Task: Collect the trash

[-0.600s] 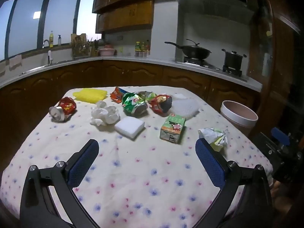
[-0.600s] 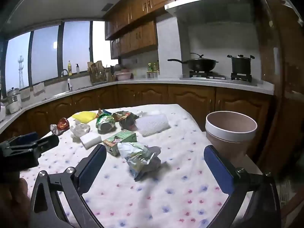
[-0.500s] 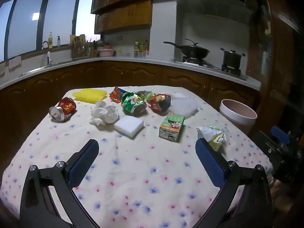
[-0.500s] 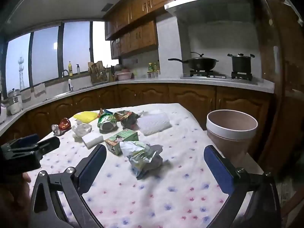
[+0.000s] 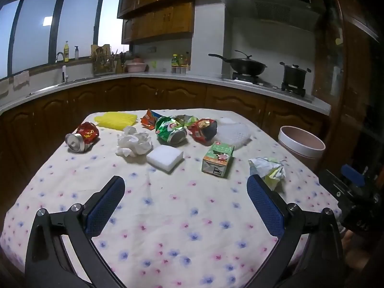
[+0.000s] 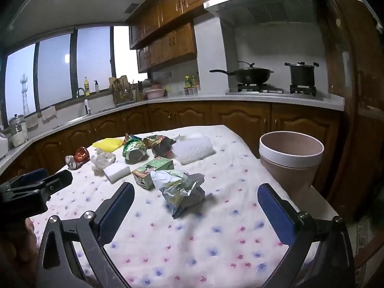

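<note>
Over the last half second both my grippers have drifted slightly toward the table (image 5: 168, 216), and nothing on it has been moved; I judge the collecting has not started, and I am only lining up.

My left gripper (image 5: 184, 192) hangs open and empty above bare cloth. From the left lie the crushed red can (image 5: 82, 137), the yellow sponge (image 5: 116, 120), the crumpled tissue (image 5: 134, 144), the white foam block (image 5: 164, 156), the green can (image 5: 171, 131), the red wrapper (image 5: 202, 130) and the green carton (image 5: 218, 159).

My right gripper (image 6: 195, 204) is also spread wide, holding nothing, with the crumpled wrapper (image 6: 178, 188) just ahead between its fingers: my likely first pick. The carton touches that wrapper's far side, so a careless close could snag it. The bin (image 6: 290, 158) stands beside the table's right edge, a clear path.
</note>
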A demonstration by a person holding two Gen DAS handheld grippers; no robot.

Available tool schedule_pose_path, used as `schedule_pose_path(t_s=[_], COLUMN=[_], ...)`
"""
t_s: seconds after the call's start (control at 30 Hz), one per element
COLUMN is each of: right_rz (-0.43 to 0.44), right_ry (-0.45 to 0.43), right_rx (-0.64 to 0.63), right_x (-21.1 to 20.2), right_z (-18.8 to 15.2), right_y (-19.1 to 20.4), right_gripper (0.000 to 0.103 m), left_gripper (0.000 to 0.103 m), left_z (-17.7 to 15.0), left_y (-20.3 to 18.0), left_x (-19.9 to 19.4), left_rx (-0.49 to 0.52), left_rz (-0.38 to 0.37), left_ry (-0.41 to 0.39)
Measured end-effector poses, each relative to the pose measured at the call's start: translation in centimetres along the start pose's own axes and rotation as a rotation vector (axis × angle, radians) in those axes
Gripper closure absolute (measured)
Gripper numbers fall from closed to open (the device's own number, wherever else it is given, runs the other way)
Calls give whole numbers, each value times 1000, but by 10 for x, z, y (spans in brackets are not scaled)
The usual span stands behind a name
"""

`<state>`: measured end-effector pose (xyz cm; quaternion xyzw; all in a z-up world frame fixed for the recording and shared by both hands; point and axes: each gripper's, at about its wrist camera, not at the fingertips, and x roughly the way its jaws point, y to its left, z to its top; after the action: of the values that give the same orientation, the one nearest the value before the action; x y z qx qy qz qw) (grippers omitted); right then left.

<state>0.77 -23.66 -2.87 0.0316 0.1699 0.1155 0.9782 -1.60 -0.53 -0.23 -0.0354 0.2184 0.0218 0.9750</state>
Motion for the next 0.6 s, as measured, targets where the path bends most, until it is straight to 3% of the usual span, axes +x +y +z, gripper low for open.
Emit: schedule_pose_path(t_s=[0.6], right_rz=[3], right_ry=[4], right_rx=[-7], right_x=[4], right_z=[0], right_y=[4], right_gripper=[0], left_gripper=[0], left_z=[0], left_y=[-1], left_x=[-1], left_rx=[0], left_rz=[3], left_ry=[-3])
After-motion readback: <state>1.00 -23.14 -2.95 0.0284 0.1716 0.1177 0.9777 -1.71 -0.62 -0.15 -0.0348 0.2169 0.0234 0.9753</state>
